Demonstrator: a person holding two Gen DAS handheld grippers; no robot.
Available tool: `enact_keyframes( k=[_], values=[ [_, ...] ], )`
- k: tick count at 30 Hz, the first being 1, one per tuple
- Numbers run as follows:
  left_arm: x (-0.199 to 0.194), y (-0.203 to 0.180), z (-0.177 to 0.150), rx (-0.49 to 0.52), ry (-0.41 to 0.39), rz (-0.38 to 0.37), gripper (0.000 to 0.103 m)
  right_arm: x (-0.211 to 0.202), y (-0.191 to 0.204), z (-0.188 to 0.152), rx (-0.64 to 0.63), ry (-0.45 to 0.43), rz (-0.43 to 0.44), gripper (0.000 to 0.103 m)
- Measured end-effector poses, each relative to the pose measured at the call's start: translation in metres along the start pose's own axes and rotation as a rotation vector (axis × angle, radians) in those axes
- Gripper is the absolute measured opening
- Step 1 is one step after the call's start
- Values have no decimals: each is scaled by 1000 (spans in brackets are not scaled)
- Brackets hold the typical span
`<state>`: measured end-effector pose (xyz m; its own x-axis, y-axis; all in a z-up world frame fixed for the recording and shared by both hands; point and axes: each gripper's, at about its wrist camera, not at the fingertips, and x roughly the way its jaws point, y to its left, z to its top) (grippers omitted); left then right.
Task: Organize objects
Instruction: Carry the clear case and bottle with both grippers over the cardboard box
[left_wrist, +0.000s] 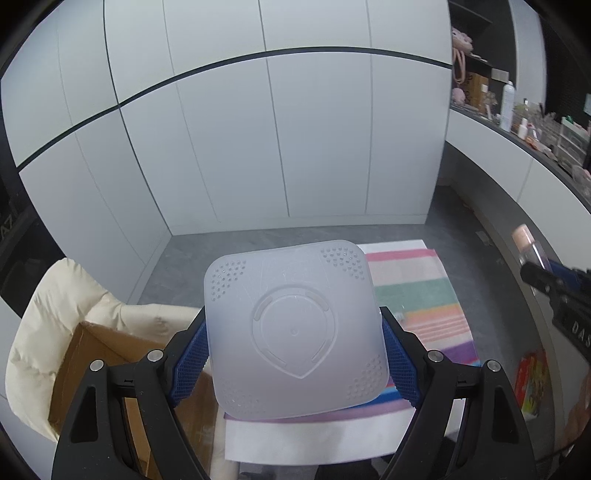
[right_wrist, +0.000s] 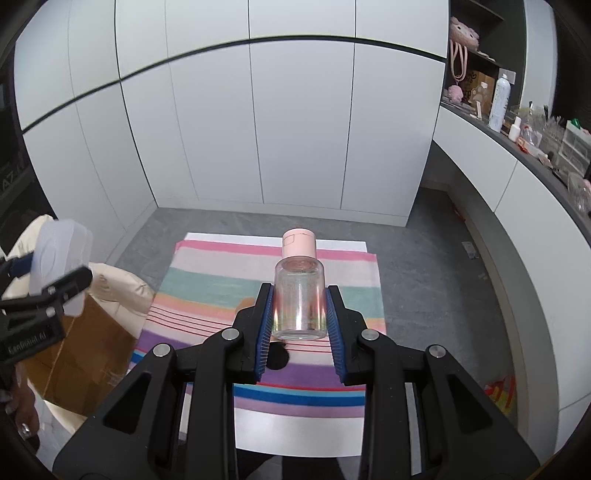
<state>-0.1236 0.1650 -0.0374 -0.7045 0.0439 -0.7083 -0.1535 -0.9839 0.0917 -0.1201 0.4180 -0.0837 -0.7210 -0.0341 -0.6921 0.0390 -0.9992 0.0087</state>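
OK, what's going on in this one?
A person is tidying with two handheld grippers. The left gripper is clamped on a frosted white plastic container, the right gripper on a clear bottle with a pink cap. Both are held above a striped towel, with a cardboard box alongside.

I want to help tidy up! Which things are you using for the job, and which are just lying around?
In the job:
left gripper holding the frosted plastic container
right gripper holding the clear bottle
cardboard box

Just lying about:
striped towel
cream jacket
shelf clutter
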Motion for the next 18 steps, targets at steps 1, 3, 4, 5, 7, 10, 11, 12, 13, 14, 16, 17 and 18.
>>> enact_keyframes(
  k=[1,3,4,5,7,10,11,12,13,14,16,17,18],
  values=[
    [-5,2,-7,-1,-1,-5,85,-4,2,-4,-1,-3,2,29],
    [-14,4,-18,-3,-5,-9,85,-14,6,-15,-1,-8,5,29],
    [-21,7,-25,-10,-9,-14,85,-18,8,-20,0,-9,3,29],
    [-26,9,-29,-11,-12,-20,85,-24,9,-26,2,-11,5,29],
    [-39,12,-39,-10,-22,-23,85,-33,12,-39,14,-8,19,29],
    [-58,17,-54,-8,-34,-36,85,-46,15,-57,24,2,26,29],
    [-62,19,-58,-11,-36,-37,85,-51,17,-64,20,1,15,29],
    [-67,19,-62,-13,-38,-39,85,-55,19,-70,15,1,2,29],
    [-72,20,-66,-12,-35,-43,85,-59,21,-77,8,4,-14,29],
    [-76,20,-71,-11,-34,-46,85,-63,23,-84,4,5,-20,29],
    [-85,22,-82,-10,-37,-40,85,-69,24,-97,14,22,-7,29],
    [-88,22,-89,-12,-37,-34,85,-73,25,-103,17,32,-1,29],
    [-90,23,-94,-10,-33,-35,85,-76,25,-109,14,40,1,29]
  ],
)
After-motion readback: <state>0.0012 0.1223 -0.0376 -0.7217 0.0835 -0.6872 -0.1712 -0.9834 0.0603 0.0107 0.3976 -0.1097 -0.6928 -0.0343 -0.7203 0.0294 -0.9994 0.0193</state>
